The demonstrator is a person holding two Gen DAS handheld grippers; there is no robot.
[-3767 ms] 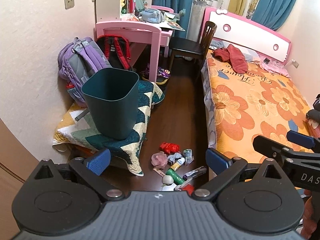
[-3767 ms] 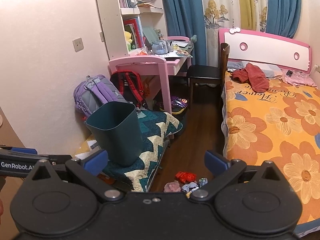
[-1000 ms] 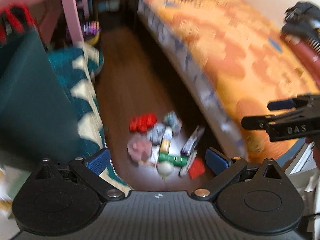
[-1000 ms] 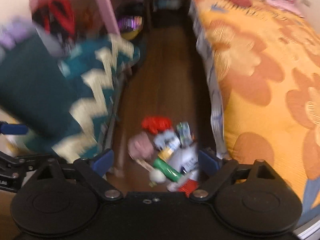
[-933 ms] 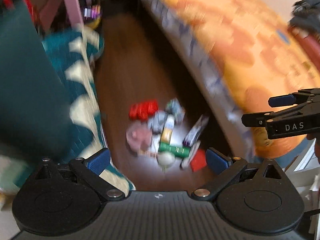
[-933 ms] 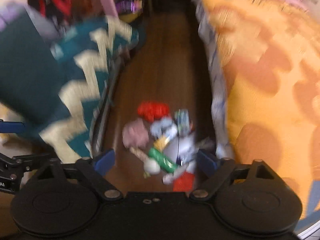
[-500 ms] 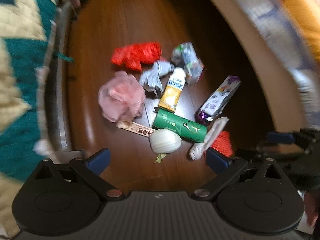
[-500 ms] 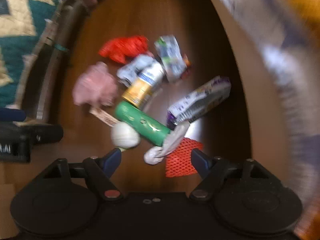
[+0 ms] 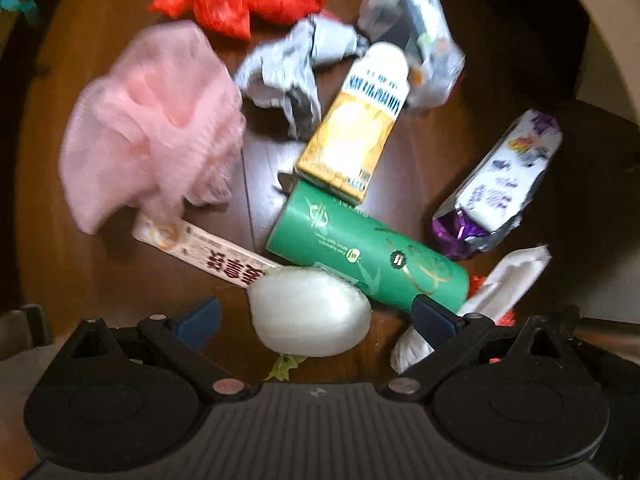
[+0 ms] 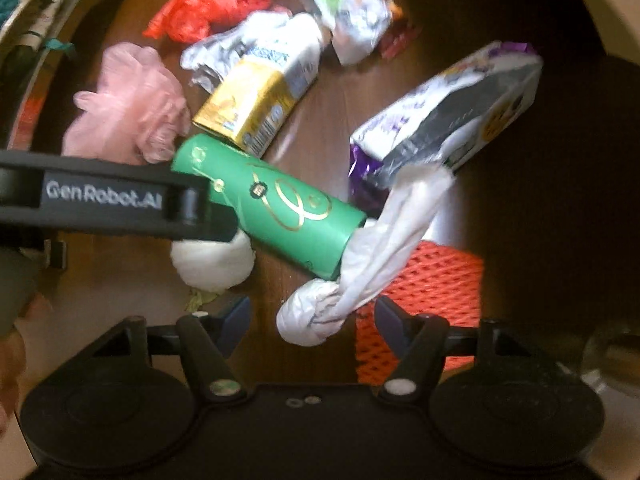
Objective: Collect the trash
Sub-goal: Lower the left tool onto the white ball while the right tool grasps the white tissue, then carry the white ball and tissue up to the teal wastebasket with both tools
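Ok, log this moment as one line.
left hand-held gripper: open over white ball | right hand-held gripper: closing around twisted white bag, no contact yet

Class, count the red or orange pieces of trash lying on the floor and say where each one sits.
2. A crumpled red plastic bag lies at the far end of the pile, and an orange foam net lies nearest, partly under the twisted white bag. More may be hidden beneath.
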